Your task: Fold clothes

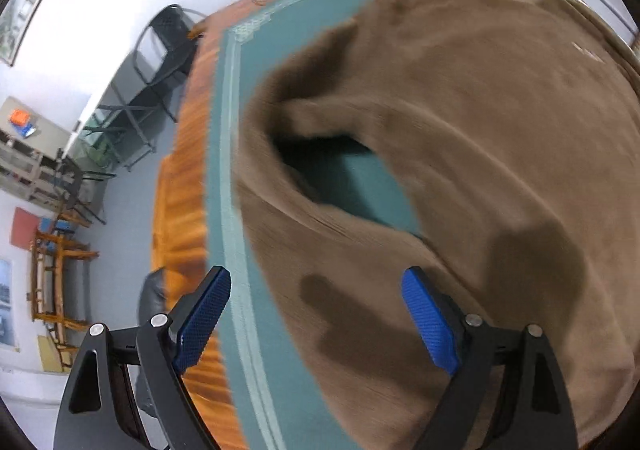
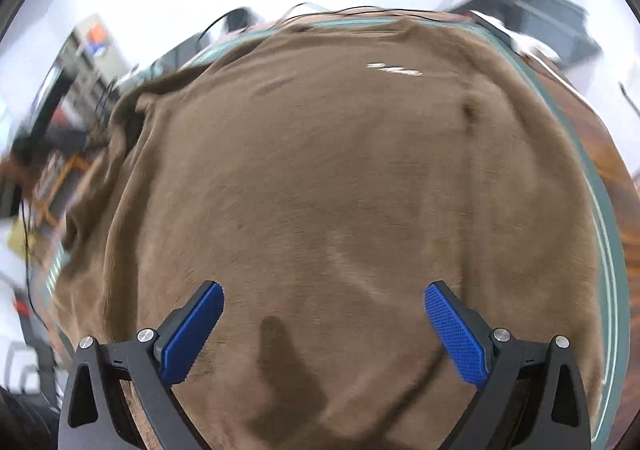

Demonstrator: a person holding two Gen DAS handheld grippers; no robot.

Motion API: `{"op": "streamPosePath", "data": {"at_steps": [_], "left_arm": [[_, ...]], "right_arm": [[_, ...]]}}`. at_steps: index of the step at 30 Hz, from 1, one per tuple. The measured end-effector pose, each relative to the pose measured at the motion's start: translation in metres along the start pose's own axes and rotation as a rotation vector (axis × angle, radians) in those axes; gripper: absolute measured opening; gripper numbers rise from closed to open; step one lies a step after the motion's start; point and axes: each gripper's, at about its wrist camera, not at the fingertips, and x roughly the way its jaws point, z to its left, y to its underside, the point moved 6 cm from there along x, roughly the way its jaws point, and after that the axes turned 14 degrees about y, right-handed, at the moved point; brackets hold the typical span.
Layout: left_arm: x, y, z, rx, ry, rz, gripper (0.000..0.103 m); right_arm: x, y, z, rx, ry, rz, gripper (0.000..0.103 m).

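Note:
A brown garment [image 1: 460,137] lies spread on a teal mat [image 1: 232,137] over a wooden table. A sleeve arches at its left side, leaving a gap where the mat shows. My left gripper [image 1: 316,290] hangs open above the garment's near left edge, with nothing between its blue pads [image 1: 202,322]. In the right wrist view the same brown garment [image 2: 340,177] fills the frame, with a small white mark near its far side. Over the cloth's near part my right gripper [image 2: 324,306] stands open and empty. Both views are blurred by motion.
The orange wooden table edge [image 1: 180,217] runs along the left of the mat. Beyond it stand dark folding chairs [image 1: 160,49], shelves [image 1: 28,157] and wooden furniture [image 1: 56,282] on a grey floor. A black cable [image 2: 340,11] runs along the table's far edge.

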Motion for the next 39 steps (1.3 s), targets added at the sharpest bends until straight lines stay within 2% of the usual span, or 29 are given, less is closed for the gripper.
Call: {"op": "streamPosePath", "data": {"at_steps": [5,9,12,15,18,21,25,30,34,39], "left_arm": [[0.022,0.02,-0.018,0.042,-0.043,0.069,0.091],[0.028,0.022,-0.003,-0.029,-0.011,0.063,0.092],[0.029,0.023,0.014,-0.057,-0.048,0.065,0.096],[0.027,0.025,0.03,-0.069,-0.109,0.074,0.096],[0.026,0.027,0.039,-0.072,-0.115,0.077,0.097],[0.023,0.026,0.043,-0.059,-0.132,0.074,0.097],[0.02,0.024,0.049,-0.022,-0.207,0.064,0.097],[0.013,0.03,0.073,-0.094,-0.249,0.062,0.097],[0.011,0.027,0.08,-0.173,-0.208,0.035,0.097],[-0.002,0.004,0.043,-0.103,-0.163,-0.053,0.097]], "right_arm": [[0.002,0.001,-0.069,0.126,0.122,0.023,0.102],[0.002,-0.002,-0.127,0.172,0.301,0.033,0.102],[0.006,-0.008,-0.173,0.196,0.452,0.046,0.102],[0.01,-0.017,-0.213,0.166,0.59,0.06,0.102],[0.007,-0.03,-0.24,0.128,0.717,0.056,0.102],[0.002,-0.043,-0.262,0.149,0.778,0.058,0.102],[0.0,-0.052,-0.269,0.205,0.736,0.081,0.102],[-0.017,-0.056,-0.232,0.163,0.645,0.034,0.102],[-0.019,-0.071,-0.184,0.087,0.572,-0.024,0.102],[0.023,-0.094,-0.158,-0.053,0.599,-0.016,0.102]]}}
